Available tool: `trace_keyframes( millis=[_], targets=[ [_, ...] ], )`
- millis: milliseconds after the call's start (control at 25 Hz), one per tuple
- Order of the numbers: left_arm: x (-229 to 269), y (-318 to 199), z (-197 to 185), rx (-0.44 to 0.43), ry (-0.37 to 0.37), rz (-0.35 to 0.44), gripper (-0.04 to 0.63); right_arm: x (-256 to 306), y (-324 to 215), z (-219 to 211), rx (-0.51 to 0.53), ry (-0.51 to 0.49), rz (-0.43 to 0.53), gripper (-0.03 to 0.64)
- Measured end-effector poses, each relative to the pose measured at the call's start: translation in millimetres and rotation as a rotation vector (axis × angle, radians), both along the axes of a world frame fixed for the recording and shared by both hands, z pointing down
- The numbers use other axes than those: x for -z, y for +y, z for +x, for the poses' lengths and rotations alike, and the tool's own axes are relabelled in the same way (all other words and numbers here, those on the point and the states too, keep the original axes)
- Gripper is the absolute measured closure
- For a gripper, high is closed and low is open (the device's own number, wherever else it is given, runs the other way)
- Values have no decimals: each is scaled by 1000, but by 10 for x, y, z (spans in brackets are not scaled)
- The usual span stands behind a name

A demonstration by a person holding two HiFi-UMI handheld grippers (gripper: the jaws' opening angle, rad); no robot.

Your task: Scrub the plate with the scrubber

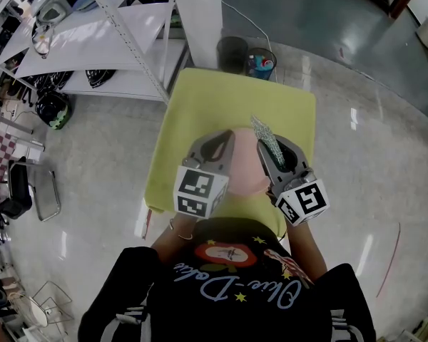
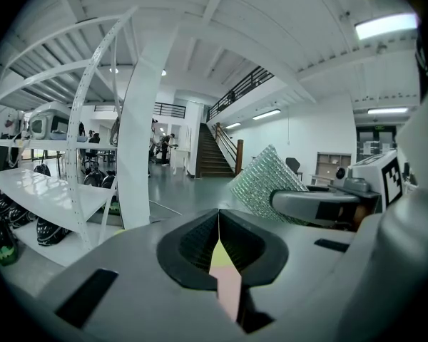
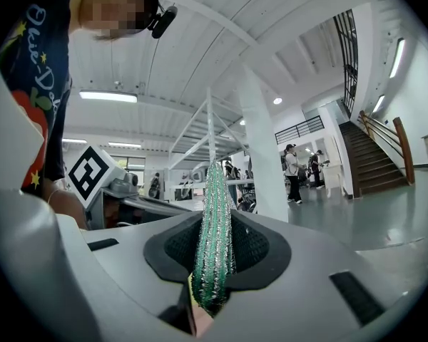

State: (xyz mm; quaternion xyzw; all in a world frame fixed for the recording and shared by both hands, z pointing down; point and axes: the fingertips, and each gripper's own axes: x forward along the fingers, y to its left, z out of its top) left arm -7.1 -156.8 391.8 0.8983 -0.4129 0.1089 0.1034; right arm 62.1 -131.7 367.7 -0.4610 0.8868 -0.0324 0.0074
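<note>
While the round pale-pink plate (image 1: 244, 171) lies on the yellow table (image 1: 200, 105), the right gripper (image 1: 262, 145) pinches the glittery green mesh scrubber (image 3: 214, 241) at its edge. The left gripper (image 1: 230, 138), pressed together, perhaps nips the rim. Scrubbing seems yet to come.

The flat green-and-silver scrubber (image 3: 212, 248) is a rough, glittery metallic weave, set between the black ribbed rubbery pads (image 3: 253, 244) of the matt grey plastic right gripper (image 3: 214, 216). The round pale pink plate (image 1: 244, 173) looks smooth and dull on the matt yellow-green tabletop (image 1: 221, 98). The grey floor (image 1: 371, 98) is glossy.
</note>
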Motion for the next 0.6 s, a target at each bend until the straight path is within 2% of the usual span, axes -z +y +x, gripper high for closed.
trace_keyframes(
  millis=[600],
  targets=[
    [12, 39, -6, 3, 10, 0, 591, 36, 39, -44, 11, -18, 4, 551]
  ],
)
